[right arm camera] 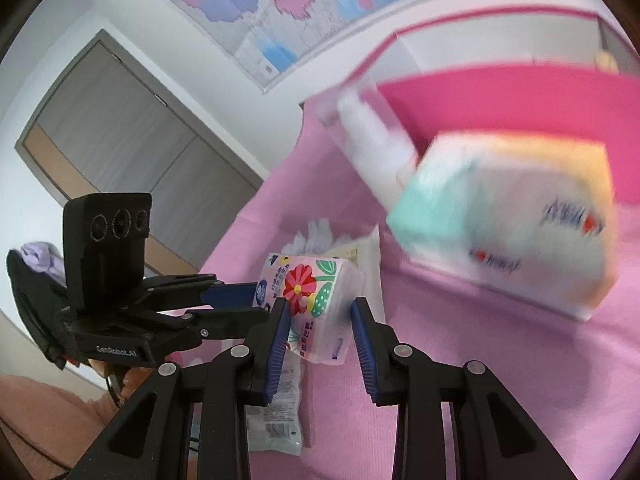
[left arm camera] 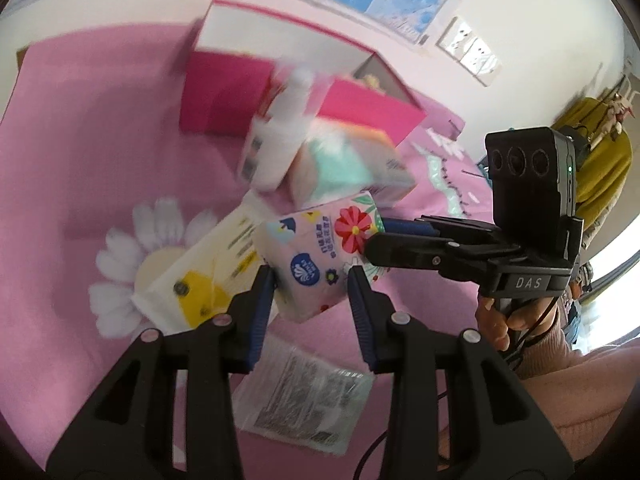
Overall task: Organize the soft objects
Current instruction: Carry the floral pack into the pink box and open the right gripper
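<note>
A floral tissue pack [left arm camera: 316, 256] is held above the pink bed between both grippers. My left gripper [left arm camera: 312, 276] is shut on its near end. My right gripper [right arm camera: 320, 308] is shut on the same pack [right arm camera: 316, 300] from the other side; it shows in the left wrist view [left arm camera: 376, 236] at the pack's right end. An orange-and-teal tissue pack [left arm camera: 348, 164] and a white bottle in a clear box [left arm camera: 276, 140] lie in front of the pink box [left arm camera: 224, 92]. A yellow tissue pack [left arm camera: 200, 276] lies on the bed to the left.
A flat clear plastic packet [left arm camera: 308, 396] lies on the pink bedspread [left arm camera: 80, 152] under the grippers. The open pink box [right arm camera: 500, 92] stands by the wall. A door [right arm camera: 120, 140] and a wall map [right arm camera: 280, 4] are behind.
</note>
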